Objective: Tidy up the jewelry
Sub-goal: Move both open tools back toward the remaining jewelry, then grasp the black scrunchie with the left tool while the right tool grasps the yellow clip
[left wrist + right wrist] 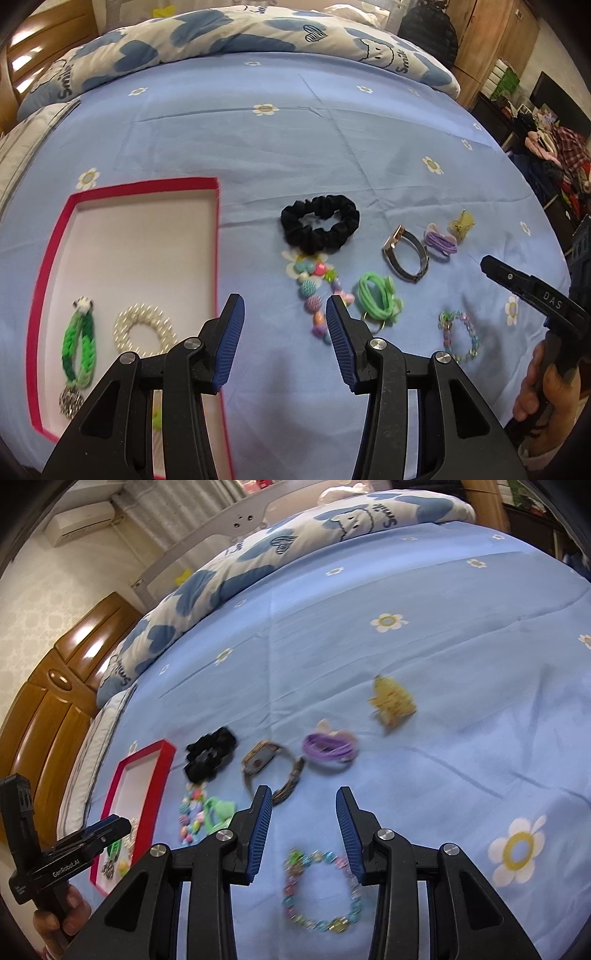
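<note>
item: pastel bead bracelet [320, 889], lying flat as a ring on the blue bed sheet [424, 738], directly below and between the wide, empty jaws of the right gripper [303, 834], which is much the nearer; no long axis, so in my judgement either side of the loop would serve. left gripper [285, 334], jaws also wide and empty, hovers by the right rim of the red tray [218, 229], well apart from it. left wrist view alone shows the tray's contents clearly, pearl bracelet [142, 328] and green woven band [79, 345]; right wrist view alone shows the bracelet framed by the jaws.
</note>
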`<state>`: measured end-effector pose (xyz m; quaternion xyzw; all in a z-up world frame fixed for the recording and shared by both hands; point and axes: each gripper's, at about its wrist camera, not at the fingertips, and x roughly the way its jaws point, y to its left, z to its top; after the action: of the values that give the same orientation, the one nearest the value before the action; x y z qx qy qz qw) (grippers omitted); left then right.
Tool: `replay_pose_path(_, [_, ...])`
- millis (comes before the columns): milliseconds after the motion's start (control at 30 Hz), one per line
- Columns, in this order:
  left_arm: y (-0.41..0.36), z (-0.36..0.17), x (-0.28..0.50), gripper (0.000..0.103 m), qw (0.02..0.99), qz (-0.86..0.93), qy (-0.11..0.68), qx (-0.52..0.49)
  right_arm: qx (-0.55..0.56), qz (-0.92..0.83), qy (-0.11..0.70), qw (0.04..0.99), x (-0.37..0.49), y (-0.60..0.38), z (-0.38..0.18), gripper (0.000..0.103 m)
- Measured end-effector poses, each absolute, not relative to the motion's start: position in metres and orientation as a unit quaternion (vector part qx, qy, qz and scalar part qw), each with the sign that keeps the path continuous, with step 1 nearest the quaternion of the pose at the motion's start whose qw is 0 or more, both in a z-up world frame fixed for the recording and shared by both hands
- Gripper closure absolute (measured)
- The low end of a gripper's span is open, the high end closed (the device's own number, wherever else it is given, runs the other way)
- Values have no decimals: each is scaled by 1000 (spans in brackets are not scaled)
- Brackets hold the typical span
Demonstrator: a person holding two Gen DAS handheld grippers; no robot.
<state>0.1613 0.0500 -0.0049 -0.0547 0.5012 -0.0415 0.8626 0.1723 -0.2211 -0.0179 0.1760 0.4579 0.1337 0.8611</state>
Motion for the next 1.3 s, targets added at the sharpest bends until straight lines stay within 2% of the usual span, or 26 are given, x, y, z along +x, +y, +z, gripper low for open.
replay_pose_path(267, [38, -13, 202, 58, 858, -49, 510, -37, 164, 104, 453, 870, 205, -240, -20, 64])
replay_pose_path(400, [34, -19, 227, 58, 854, -56, 517, -33, 152, 91, 450, 875, 223, -247, -22, 53])
replay_pose_path(800, [15, -70, 286, 59, 826, -44, 561, 17, 123, 85, 477, 866, 255, -242, -48, 54])
replay_pose_path(900, [12, -72, 285, 75, 829, -49, 556, 26, 116, 76, 481, 866, 256, -241, -54, 59])
replay_pose_path(933, [11, -72, 284, 88, 830, -52, 555, 27, 115, 75, 481, 866, 256, -242, -55, 63])
replay_pose_path(967, [10, -71, 282, 92, 830, -56, 554, 28, 114, 74, 479, 867, 256, -243, -55, 67])
replay_pose_path(1000, [10, -69, 281, 92, 832, -58, 551, 29, 113, 72, 479, 868, 256, -243, -55, 74])
replay_pose_path(1167, [12, -59, 270, 95, 839, -67, 540, 21, 109, 74, 465, 875, 251, -244, -49, 77])
replay_pose_path(1200, [12, -56, 267, 95, 841, -69, 537, 18, 108, 75, 464, 876, 251, -244, -48, 98])
replay_pose_path(1300, [11, -49, 262, 95, 845, -73, 530, 10, 112, 78, 462, 876, 248, -244, -43, 99])
